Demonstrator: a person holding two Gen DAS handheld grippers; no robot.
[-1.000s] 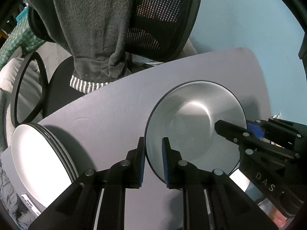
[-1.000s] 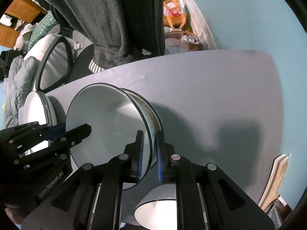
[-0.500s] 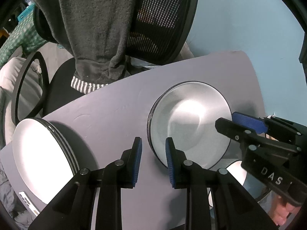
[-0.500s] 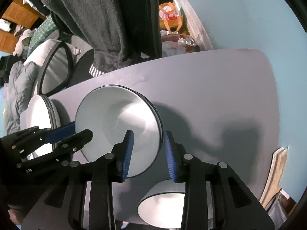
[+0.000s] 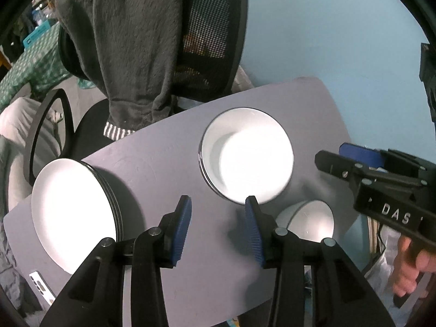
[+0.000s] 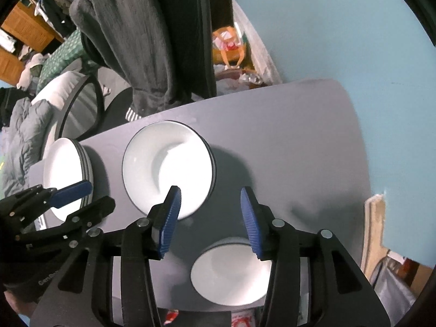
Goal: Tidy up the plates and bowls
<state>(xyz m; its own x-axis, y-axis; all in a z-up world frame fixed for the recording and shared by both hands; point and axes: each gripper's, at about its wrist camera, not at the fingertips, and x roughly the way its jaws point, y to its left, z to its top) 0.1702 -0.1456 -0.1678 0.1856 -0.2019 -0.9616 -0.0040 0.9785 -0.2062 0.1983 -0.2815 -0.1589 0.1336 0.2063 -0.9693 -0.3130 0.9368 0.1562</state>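
A: On the grey table (image 5: 313, 114), three groups of white crockery are sitting: a stack of flat plates (image 5: 73, 212) at the left edge, a stack of deep plates (image 5: 245, 155) in the middle, and one small bowl (image 6: 231, 269) at the near edge, apart from both stacks.

B: Gripper states?

A: The left gripper (image 5: 218, 226) is hovering with its fingers spread wide and nothing between them, near the front rim of the deep plates. The right gripper (image 6: 209, 218) is likewise spread and empty, hanging above the small bowl, its left pad overlapping the deep plates' rim in its own view. Whether that pad is touching the rim, I cannot tell.

B: Handling notes for the bowl?

A: Judging by the glossy white surface and dark rim line, it is probably glazed ceramic or enamel: stiff, smooth, likely slippery against the ribbed blue pads (image 6: 250, 218), and liable to chip if dropped. It is looking light enough for one gripper.

B: Where to take hold?

A: On the rim, one pad inside the wall and one outside, pinching across the thin edge. The body is too wide for the spread as it is showing here.

B: Risks?

A: The bowl is sitting close to the table's near edge, so a nudge could be pushing it off. A chair (image 5: 209, 41) draped with a dark garment is standing behind the table, well clear of the work.
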